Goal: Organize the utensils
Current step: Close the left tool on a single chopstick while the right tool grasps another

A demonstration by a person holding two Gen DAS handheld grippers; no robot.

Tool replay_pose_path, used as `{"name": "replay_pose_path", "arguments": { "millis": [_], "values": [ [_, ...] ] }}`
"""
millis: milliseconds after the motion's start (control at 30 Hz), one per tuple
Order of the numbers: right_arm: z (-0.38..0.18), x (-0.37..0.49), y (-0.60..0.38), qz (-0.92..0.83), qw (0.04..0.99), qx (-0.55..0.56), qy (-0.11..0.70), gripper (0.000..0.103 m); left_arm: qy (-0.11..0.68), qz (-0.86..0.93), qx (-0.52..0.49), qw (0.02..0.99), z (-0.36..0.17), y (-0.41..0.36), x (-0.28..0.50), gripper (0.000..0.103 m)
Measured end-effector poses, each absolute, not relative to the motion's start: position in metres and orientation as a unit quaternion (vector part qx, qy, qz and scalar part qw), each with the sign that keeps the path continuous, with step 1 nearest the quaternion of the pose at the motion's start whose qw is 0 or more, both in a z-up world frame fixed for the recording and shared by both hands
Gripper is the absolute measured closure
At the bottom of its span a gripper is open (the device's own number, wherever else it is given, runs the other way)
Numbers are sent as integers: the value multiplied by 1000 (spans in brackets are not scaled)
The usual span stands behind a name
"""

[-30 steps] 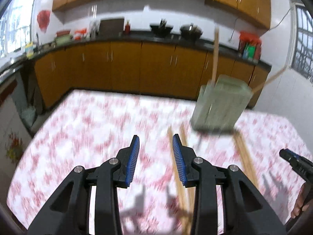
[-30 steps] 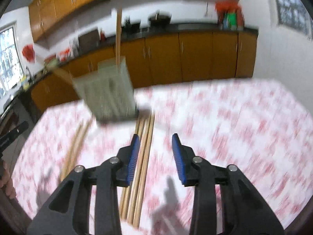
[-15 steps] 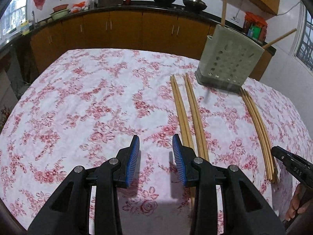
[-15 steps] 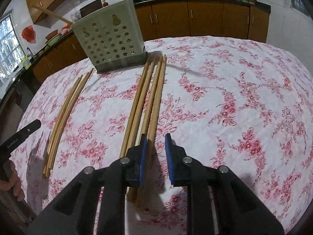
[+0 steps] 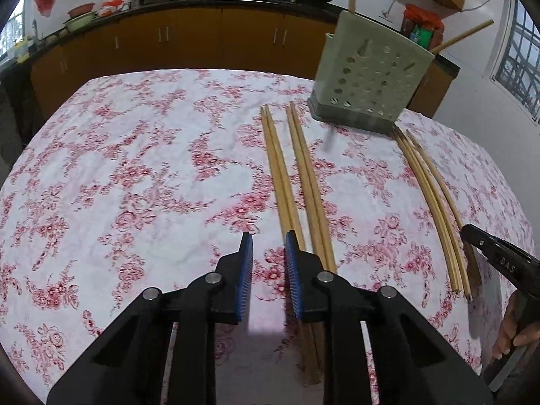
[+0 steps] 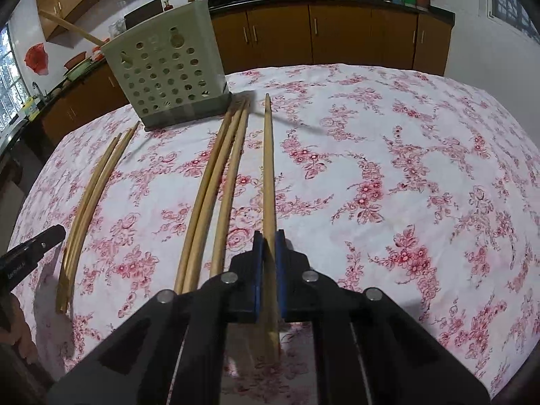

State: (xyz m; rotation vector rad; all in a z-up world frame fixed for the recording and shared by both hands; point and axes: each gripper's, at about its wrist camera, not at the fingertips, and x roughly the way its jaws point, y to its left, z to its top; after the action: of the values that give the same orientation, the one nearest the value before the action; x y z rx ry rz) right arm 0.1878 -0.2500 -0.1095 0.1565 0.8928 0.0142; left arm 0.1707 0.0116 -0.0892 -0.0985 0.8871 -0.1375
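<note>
My right gripper [image 6: 269, 236] is shut on one long wooden chopstick [image 6: 268, 165] and holds it apart from three others [image 6: 219, 175] lying on the floral tablecloth. A grey-green perforated utensil holder [image 6: 168, 74] stands at the far end with two sticks in it. My left gripper [image 5: 269, 239] is open and empty, low over the cloth beside two pairs of chopsticks [image 5: 293, 182]. The holder also shows in the left wrist view [image 5: 368, 81]. A third bundle [image 5: 432, 202] lies to the right, also visible in the right wrist view [image 6: 91, 195].
The table [image 5: 118, 168] is covered in a white cloth with red flowers. Brown kitchen cabinets [image 5: 189, 40] and a dark counter with pots run behind it. The other gripper's tip [image 5: 499, 260] and a hand show at the right edge.
Both grippers dropped low toward the table. My right gripper closed on one chopstick and drew it away from the bundle. My left gripper's jaws narrowed a little but stay open.
</note>
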Motion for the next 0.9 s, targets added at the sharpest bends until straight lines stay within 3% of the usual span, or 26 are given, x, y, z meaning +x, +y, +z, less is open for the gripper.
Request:
{"name": "replay_pose_path", "arguments": {
  "millis": [900],
  "values": [
    [-110, 189, -251, 8, 900, 73, 430, 94, 441, -35, -18, 897, -95, 19, 190, 96]
  ]
}}
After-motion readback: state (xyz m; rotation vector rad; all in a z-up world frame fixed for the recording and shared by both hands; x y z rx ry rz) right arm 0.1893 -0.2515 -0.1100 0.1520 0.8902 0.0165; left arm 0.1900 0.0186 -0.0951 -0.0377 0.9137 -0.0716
